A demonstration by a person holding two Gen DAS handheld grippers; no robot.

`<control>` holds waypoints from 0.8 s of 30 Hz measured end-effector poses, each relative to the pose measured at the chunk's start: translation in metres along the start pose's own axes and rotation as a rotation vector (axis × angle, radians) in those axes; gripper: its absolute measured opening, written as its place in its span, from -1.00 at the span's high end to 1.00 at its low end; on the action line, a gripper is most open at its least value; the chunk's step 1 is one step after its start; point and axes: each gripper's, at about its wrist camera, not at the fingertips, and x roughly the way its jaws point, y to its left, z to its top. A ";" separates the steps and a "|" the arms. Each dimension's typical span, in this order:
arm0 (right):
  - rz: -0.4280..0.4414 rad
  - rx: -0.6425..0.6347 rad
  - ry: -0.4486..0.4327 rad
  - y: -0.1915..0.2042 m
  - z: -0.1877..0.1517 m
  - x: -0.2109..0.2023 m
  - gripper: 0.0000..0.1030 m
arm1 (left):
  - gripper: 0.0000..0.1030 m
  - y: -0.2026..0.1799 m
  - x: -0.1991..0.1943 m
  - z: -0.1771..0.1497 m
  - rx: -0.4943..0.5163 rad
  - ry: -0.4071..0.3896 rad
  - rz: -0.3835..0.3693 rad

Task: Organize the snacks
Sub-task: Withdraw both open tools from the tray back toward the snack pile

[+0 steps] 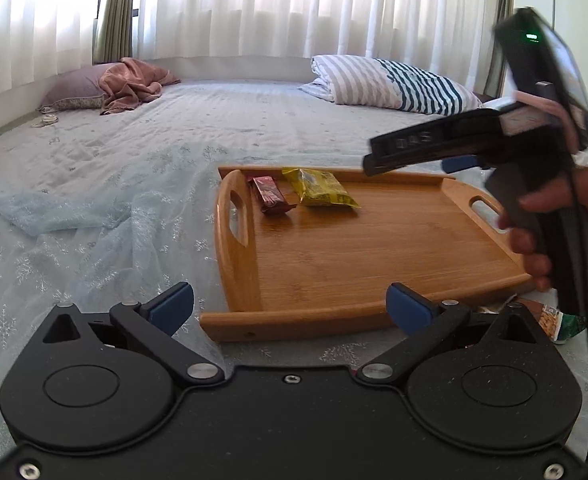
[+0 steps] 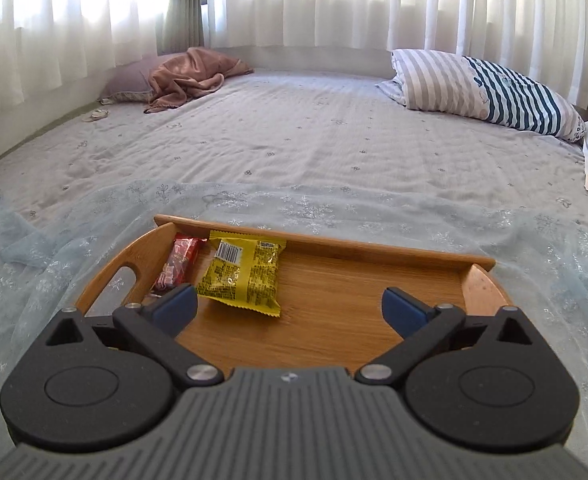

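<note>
Wooden tray (image 2: 333, 280) on the bed (image 2: 294, 152), holding a red snack bar (image 2: 178, 266) and a yellow snack packet (image 2: 240, 274) side by side near its far-left corner. Left gripper (image 1: 290, 306) and right gripper (image 2: 290, 306): jaws wide, nothing between them.

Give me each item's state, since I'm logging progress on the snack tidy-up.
Wooden tray: flat on the bed, mostly bare.
Yellow snack packet: lying in the tray, sealed.
Red snack bar: lying in the tray beside the packet.
Left gripper: open, empty.
Right gripper: open, empty.
</note>
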 end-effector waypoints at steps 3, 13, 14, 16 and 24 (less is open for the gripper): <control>-0.013 -0.013 -0.017 -0.010 -0.016 -0.019 -1.00 | -0.99 -0.006 0.001 -0.002 0.018 0.003 0.018; -0.012 0.003 -0.006 -0.042 -0.067 -0.068 -1.00 | -0.99 -0.013 -0.008 -0.006 0.024 -0.001 0.023; -0.011 0.000 -0.010 -0.045 -0.072 -0.075 -1.00 | -0.99 -0.014 -0.009 -0.006 0.025 -0.002 0.026; 0.000 0.001 -0.018 -0.048 -0.077 -0.084 -1.00 | -0.99 -0.015 -0.010 -0.007 0.023 0.001 0.032; 0.017 -0.007 -0.023 -0.056 -0.101 -0.114 -1.00 | -0.99 -0.028 -0.015 -0.014 0.075 0.009 0.060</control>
